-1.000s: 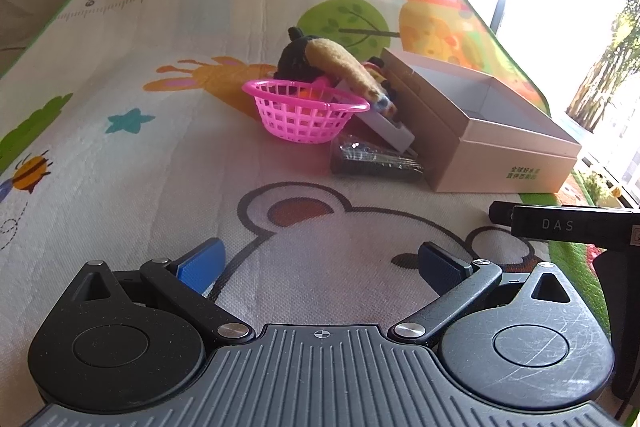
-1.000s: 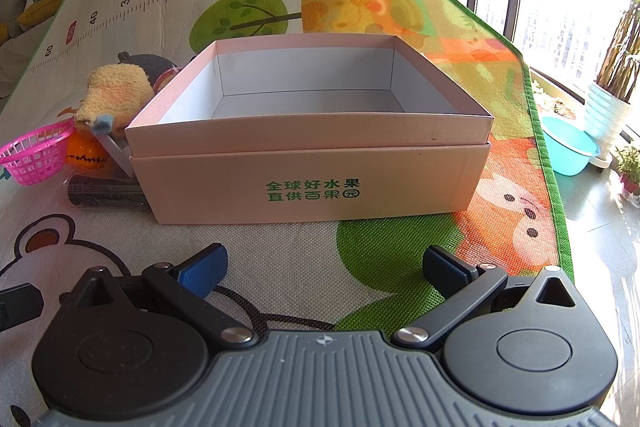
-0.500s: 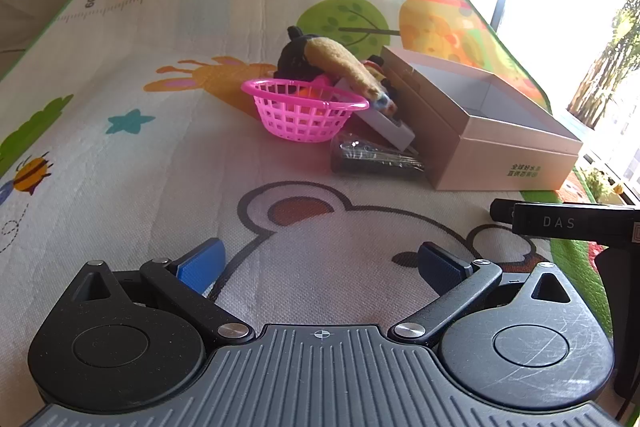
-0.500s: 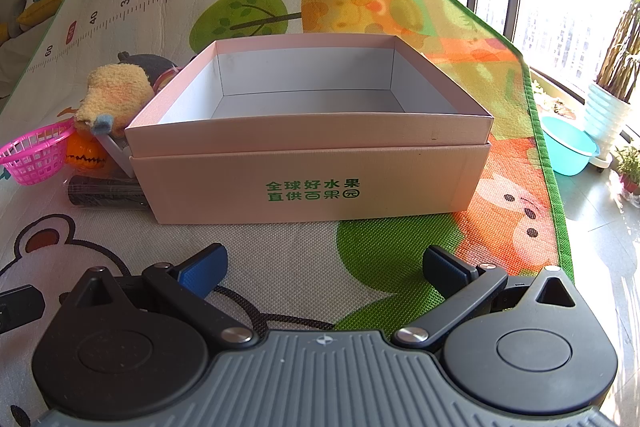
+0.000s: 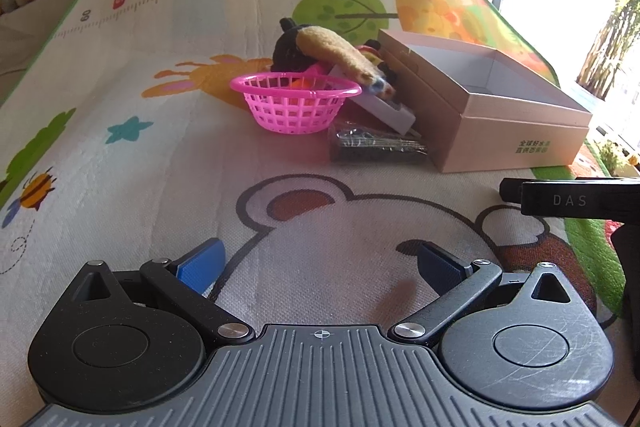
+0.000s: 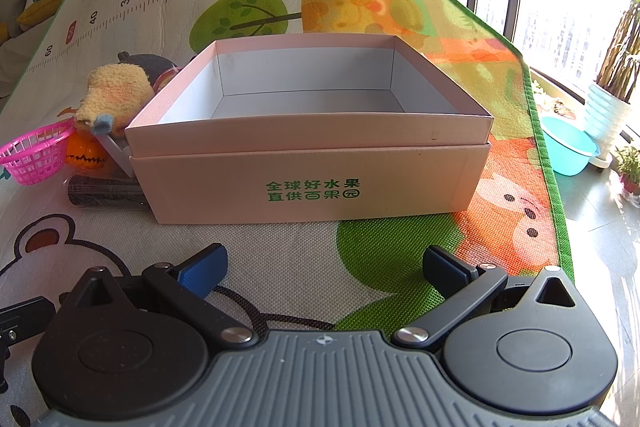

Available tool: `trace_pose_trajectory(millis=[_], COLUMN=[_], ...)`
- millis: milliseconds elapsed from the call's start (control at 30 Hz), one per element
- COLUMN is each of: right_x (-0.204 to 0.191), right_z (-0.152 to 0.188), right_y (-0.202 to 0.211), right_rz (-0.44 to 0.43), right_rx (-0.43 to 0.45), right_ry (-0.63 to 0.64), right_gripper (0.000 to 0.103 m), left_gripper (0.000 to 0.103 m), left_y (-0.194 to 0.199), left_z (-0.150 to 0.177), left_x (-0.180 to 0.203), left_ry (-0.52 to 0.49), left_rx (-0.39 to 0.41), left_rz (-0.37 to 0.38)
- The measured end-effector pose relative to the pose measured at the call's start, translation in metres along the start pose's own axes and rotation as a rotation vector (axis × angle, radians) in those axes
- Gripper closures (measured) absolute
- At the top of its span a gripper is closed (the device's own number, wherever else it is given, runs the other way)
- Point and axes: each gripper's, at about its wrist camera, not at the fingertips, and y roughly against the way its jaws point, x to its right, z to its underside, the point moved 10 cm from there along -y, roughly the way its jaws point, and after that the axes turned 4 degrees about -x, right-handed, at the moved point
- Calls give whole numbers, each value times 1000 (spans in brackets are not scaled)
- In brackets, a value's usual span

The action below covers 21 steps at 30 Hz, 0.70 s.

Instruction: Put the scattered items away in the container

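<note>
Box (image 6: 308, 183) empty — both grippers (image 5: 320, 267) (image 6: 324, 267) spread wide, low over mat (image 5: 160, 167).

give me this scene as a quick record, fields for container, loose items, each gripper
container: pink cardboard box, open top, nothing visible inside
surface: printed play mat
loose items: pink basket, yellow plush, orange pumpkin toy, black packet, all clustered at the box's left side
left gripper: open, holding nothing, short of the items
right gripper: open, holding nothing, facing the box front
</note>
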Motion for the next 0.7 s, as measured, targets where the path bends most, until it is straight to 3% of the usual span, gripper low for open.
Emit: trace_pose_trajectory(millis=[100,700], right_x=[-1,-4], right_z=[0,-3], right_y=[0,-5], right_rz=[0,-82], right_rx=[0,-76], right_ry=[0,81], right_gripper=[0,0], left_gripper=[0,0], left_y=[-2,-5], left_z=[0,-2], left_x=[2,2], left_ry=[-28,-67], left_rx=[-15,-52], left_rz=[-22,10])
